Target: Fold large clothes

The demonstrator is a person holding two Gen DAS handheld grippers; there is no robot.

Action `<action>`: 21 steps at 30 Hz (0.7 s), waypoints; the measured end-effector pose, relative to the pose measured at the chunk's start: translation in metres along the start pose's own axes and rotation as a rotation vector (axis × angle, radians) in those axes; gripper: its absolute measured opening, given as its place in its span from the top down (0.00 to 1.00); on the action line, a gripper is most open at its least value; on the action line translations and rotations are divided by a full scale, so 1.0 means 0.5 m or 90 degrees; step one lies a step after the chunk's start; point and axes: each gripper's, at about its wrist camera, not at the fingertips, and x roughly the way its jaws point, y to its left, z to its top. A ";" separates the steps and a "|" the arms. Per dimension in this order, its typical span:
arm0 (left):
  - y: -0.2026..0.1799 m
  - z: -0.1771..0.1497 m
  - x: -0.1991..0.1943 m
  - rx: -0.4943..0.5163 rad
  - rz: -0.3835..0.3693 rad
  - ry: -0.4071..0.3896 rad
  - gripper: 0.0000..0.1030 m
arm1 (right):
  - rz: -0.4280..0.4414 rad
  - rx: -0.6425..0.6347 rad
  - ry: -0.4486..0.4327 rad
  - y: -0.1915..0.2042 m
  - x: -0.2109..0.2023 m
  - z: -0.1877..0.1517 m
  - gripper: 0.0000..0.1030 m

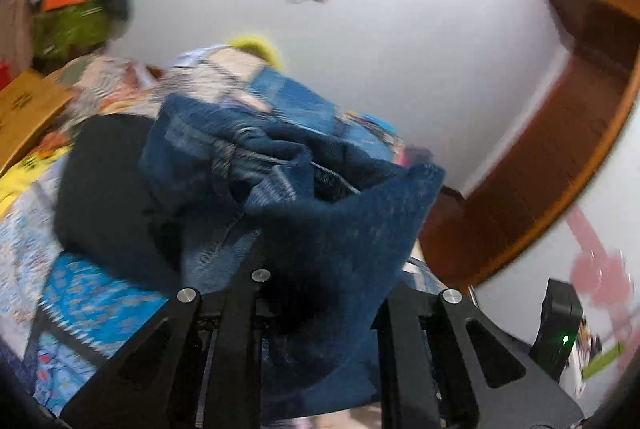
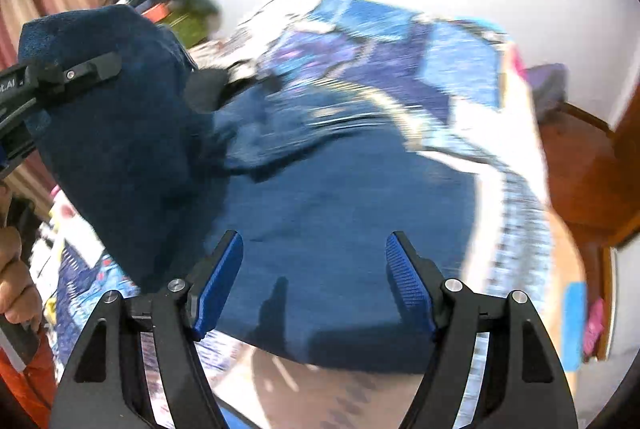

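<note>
While the left gripper [image 1: 320,293] is clenched on a corner of the dark blue garment [image 2: 340,213] and holds that flap up over the rest of the cloth, the fold looks to be mid-way, the bulk of the garment lying spread on the patterned bedspread [image 2: 460,69]. With nothing between its blue pads [image 2: 218,289], the right gripper [image 2: 316,289] hovers released over the near hem. My guess is the next move needs the flap laid squarely down, perhaps with the right gripper pinning or taking that hem.
</note>
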 end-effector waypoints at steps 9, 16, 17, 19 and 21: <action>-0.163 -0.163 0.194 0.119 -0.052 0.191 0.85 | -0.088 0.099 -0.011 -0.167 -0.085 -0.045 0.31; -0.200 -0.234 0.188 0.224 -0.053 0.218 0.46 | -0.069 0.142 -0.039 -0.211 -0.148 -0.051 0.31; -0.205 -0.235 0.181 0.230 -0.068 0.229 0.36 | -0.067 0.142 -0.045 -0.214 -0.146 -0.048 0.31; -0.219 -0.238 0.152 0.260 -0.071 0.230 0.36 | -0.061 0.132 -0.054 -0.201 -0.159 -0.038 0.31; -0.231 -0.237 0.121 0.306 -0.056 0.208 0.35 | -0.056 0.121 -0.059 -0.187 -0.159 -0.037 0.31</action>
